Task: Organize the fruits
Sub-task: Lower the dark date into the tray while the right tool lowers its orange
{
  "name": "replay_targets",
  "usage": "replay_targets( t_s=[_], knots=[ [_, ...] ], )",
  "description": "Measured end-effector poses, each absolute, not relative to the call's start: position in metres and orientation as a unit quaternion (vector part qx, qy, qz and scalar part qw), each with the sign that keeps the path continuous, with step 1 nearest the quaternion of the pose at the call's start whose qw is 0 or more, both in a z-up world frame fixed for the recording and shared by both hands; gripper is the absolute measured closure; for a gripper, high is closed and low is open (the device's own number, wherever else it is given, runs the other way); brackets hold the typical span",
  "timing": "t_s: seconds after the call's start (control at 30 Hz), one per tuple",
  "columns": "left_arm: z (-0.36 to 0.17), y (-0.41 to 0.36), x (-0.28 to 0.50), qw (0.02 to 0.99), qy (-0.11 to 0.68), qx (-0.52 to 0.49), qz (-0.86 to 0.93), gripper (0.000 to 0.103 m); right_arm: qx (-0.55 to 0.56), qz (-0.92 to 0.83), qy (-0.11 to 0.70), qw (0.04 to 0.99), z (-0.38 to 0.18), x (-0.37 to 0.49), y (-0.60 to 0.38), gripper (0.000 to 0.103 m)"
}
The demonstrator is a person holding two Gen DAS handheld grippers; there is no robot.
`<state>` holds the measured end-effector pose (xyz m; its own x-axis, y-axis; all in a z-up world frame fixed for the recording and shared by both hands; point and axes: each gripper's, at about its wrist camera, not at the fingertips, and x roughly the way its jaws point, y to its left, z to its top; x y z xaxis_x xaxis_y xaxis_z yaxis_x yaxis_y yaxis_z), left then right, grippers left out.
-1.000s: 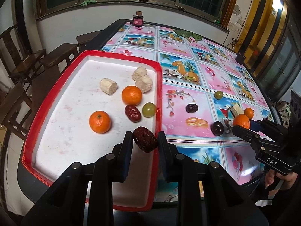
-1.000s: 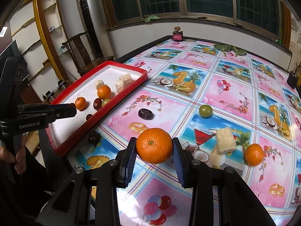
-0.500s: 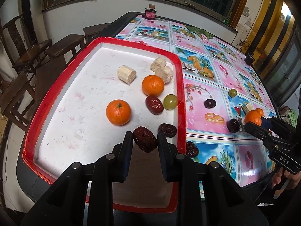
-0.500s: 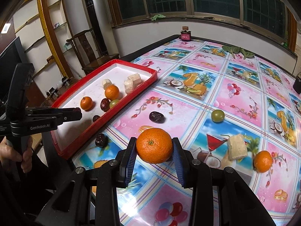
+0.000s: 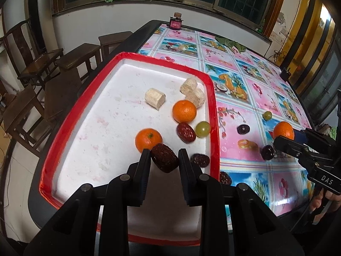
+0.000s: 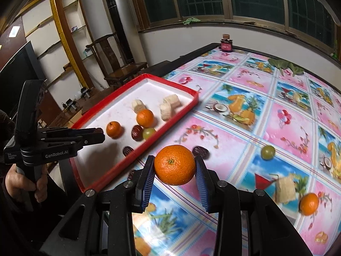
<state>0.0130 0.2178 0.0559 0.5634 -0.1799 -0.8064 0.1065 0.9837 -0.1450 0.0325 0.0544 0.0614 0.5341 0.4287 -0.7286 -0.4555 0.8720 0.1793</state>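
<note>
While left gripper (image 5: 164,160) clamps a date (image 5: 164,157), right gripper (image 6: 174,168) clamps an orange (image 6: 174,165).

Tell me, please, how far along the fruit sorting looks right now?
Roughly halfway. The red-rimmed white tray already holds two oranges, a green grape, two dark dates and three pale cut chunks. In hand: the left gripper grips a wrinkled dark date above the tray; the right gripper grips a round orange. Left on the tablecloth: a grape, an orange, a chunk and several dates.
</note>
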Motion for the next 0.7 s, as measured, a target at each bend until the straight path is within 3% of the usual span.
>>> replay_targets(
  t_s=[0.2,0.7],
  knots=[
    [0.064,0.225,0.034,0.890,0.448,-0.046,-0.072,0.079,0.042,0.329,0.430,0.840,0.069,0.059,0.069,0.066],
    [0.040,0.249,0.079,0.882,0.465,-0.069,-0.045,0.079,0.000,0.352,0.428,0.833,0.063,0.150,0.139,0.066]
  ],
)
